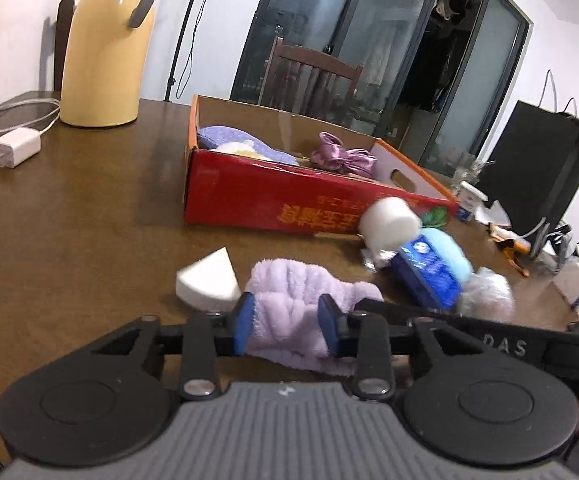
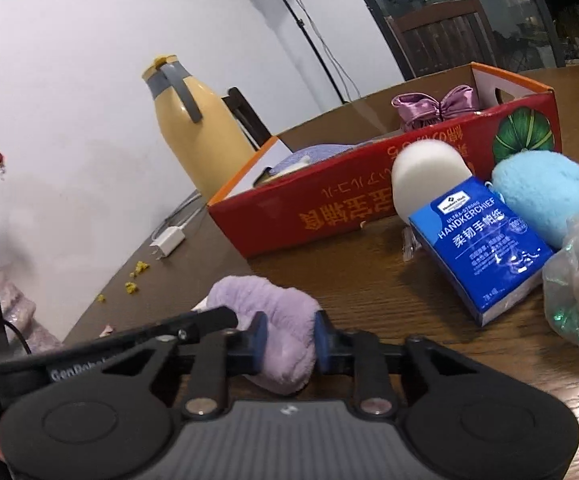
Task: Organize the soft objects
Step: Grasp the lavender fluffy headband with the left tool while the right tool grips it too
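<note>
Both grippers clamped on the lilac fluffy cloth (image 1: 289, 312), low over the wooden table (image 1: 69, 208).

Left gripper (image 1: 285, 322) and right gripper (image 2: 287, 342) pinching opposite ends, pads pressed into the pile. White foam wedge (image 1: 209, 280) touching the left finger. Ahead: red cardboard box (image 1: 273, 196), side printed with orange characters, purple satin pouch (image 1: 341, 156) inside. Ahead-right of right gripper: blue tissue pack (image 2: 485, 236) reading "ULTRA-STRONG HANDKERCHIEF", white sponge (image 2: 429, 176), blue puff (image 2: 545, 196). Yellow jug (image 1: 105, 52) far left.

table (image 1: 89, 208): smooth brown wood, slight sheen | lilac cloth (image 1: 289, 300): fluffy plush | box (image 1: 257, 196): glossy red cardboard, raw brown inside | thermos jug (image 1: 105, 52): glossy yellow plastic | tissue pack (image 2: 485, 240): shiny blue film
</note>
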`<state>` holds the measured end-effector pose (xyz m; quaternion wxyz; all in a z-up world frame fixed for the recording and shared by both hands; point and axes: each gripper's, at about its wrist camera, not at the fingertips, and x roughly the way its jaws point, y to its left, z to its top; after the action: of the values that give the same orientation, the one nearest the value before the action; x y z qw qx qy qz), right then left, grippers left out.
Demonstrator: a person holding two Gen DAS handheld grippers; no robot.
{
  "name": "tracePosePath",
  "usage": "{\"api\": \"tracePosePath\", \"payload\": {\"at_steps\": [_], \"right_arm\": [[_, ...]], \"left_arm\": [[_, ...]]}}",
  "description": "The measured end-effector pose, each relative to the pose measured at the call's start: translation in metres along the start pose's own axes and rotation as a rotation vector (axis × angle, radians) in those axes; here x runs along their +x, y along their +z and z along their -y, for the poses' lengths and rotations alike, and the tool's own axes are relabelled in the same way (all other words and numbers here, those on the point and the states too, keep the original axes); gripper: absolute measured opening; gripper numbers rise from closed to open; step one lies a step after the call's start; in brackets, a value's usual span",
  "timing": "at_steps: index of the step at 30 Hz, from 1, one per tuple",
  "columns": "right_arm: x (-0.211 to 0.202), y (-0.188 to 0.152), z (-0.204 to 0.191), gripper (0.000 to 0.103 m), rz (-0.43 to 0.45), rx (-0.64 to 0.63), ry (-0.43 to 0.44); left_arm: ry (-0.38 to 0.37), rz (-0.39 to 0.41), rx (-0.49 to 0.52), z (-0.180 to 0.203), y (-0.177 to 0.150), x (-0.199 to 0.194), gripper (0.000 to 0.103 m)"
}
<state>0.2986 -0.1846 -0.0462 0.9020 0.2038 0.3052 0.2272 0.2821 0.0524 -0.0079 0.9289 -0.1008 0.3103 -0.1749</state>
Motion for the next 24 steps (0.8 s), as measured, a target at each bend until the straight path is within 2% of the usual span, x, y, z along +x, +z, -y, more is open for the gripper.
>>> {"api": "tracePosePath", "payload": {"at_steps": [3,6,8,13,14,16,18,22,24], "right_arm": [[-0.033,0.001,0.004,0.014,-0.014,0.004,0.072],[-0.073,-0.001,0.018,0.014,-0.051,0.075,0.176],[-0.097,-0.006,0.024,0.014,-0.071,0.09,0.192],[-0.137,-0.029,0.01,0.014,-0.07,-0.043,0.066],[-0.139,-0.035,0.008,0.016,-0.067,-0.069,0.041],[-0.138,-0.047,0.002,0.018,-0.065,-0.138,-0.038],[-0.138,-0.056,0.0,0.019,-0.044,-0.171,-0.093],[-0.148,-0.063,0.0,0.034,-0.007,-0.158,-0.076],[-0.151,-0.063,-0.001,0.035,0.011,-0.155,-0.08]], "left_arm": [[-0.03,0.005,-0.028,0.013,-0.009,-0.025,0.029],[-0.069,-0.01,-0.07,0.03,-0.025,-0.049,0.029],[-0.093,-0.021,-0.102,0.044,-0.04,-0.064,0.029],[-0.097,-0.042,-0.109,0.079,-0.078,-0.086,0.029],[-0.088,-0.047,-0.093,0.084,-0.084,-0.086,0.03],[-0.021,-0.046,-0.068,0.09,-0.092,-0.083,0.033],[-0.007,-0.048,-0.061,0.09,-0.093,-0.084,0.034],[-0.003,-0.024,-0.077,0.086,-0.089,-0.087,0.043],[0.007,-0.027,-0.084,0.084,-0.089,-0.082,0.047]]}}
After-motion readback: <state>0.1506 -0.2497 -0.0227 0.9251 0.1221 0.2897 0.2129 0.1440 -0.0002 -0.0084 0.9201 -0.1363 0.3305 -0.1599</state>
